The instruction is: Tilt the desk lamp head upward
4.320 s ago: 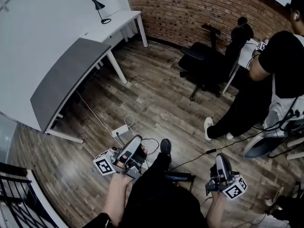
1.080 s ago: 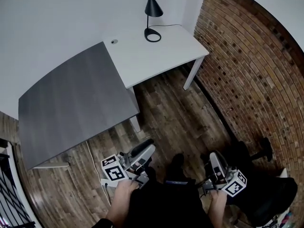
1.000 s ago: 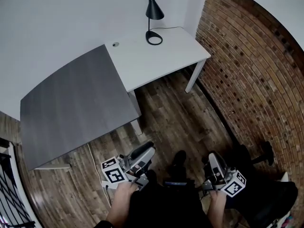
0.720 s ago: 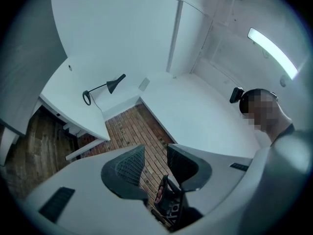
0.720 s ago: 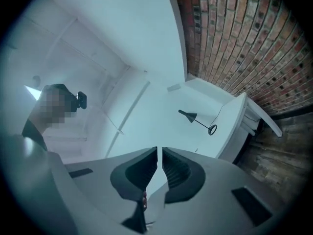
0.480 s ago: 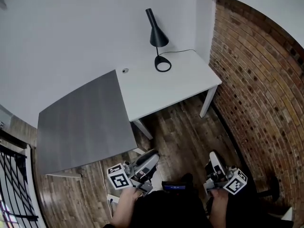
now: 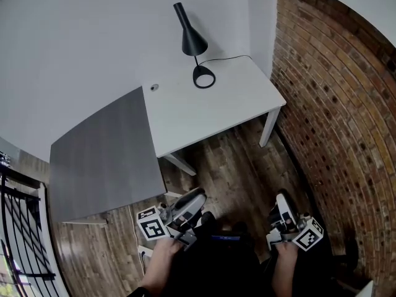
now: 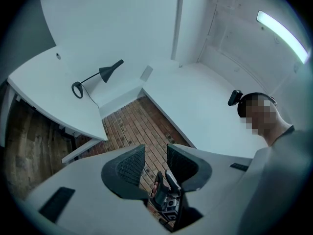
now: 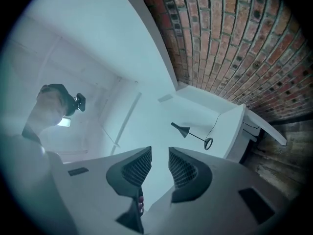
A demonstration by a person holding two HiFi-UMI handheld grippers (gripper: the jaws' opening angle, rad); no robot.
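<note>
1. White desk (image 7: 210, 113): rectangular top on slim white legs, set in a room corner. Taken as reference.
2. Grey desk (image 7: 102, 156): directly left of the white desk, edge to edge with it.
3. Grommet (image 7: 154, 87): small, round, at the white desk's rear left corner.
4. Brick wall (image 7: 334, 104): red-brown, along the white desk's right side.
5. White wall (image 7: 93, 36): behind the white desk.
6. Wood floor (image 7: 241, 166): dark planks, beneath and in front of the white desk.
7. Black railing (image 7: 21, 228): well left of the white desk, beyond the grey desk.

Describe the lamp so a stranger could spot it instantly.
Start at the brick wall and find the white desk in the corner beside it. Near the desk's back edge stands a black lamp with a ring base and cone shade, the only upright thing there; the round cap nearby lies flat.
</note>
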